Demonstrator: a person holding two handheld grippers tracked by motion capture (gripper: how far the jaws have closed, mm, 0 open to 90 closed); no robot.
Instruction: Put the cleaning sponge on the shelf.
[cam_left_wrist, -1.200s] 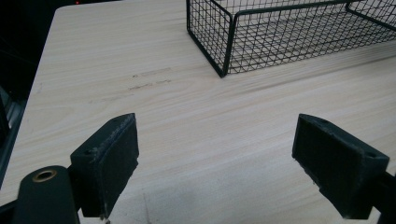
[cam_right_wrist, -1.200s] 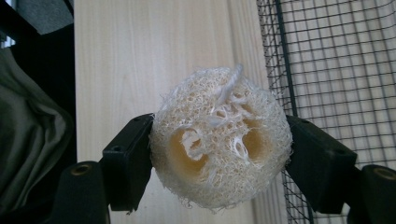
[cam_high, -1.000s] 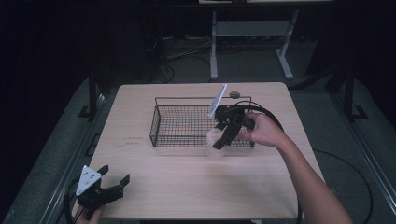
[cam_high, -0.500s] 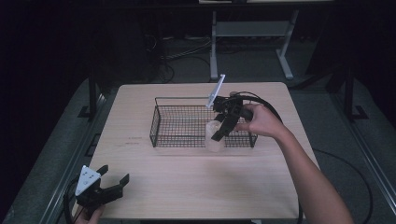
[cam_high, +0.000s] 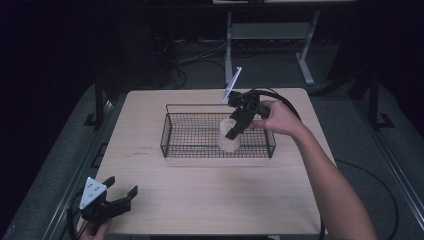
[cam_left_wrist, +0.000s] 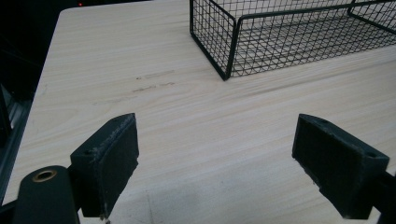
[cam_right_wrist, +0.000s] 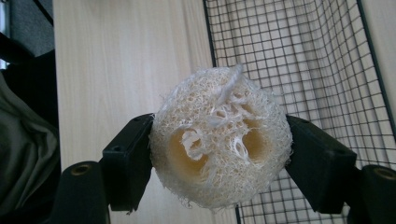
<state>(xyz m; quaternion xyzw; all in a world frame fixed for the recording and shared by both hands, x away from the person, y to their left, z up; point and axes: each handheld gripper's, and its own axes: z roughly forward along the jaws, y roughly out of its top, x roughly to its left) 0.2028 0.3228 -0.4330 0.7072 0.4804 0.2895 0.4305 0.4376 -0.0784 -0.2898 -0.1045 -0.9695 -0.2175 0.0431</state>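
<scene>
the right gripper (cam_right_wrist: 219, 154) pinches a loofah (cam_right_wrist: 219, 144) over the basket (cam_high: 167, 131) edge, so letting go early could drop it outside, while the left gripper (cam_left_wrist: 217, 158) rests spread.

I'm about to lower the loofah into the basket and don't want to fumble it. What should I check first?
1. Right gripper clamps the loofah on both sides: ok.
2. Loofah over the basket, inside the rim: cannot tell; in the right gripper view it straddles the front wall.
3. Basket floor bare below: ok.
4. Left gripper open, away from the basket: ok.
5. Basket flat on the table: ok.
</scene>
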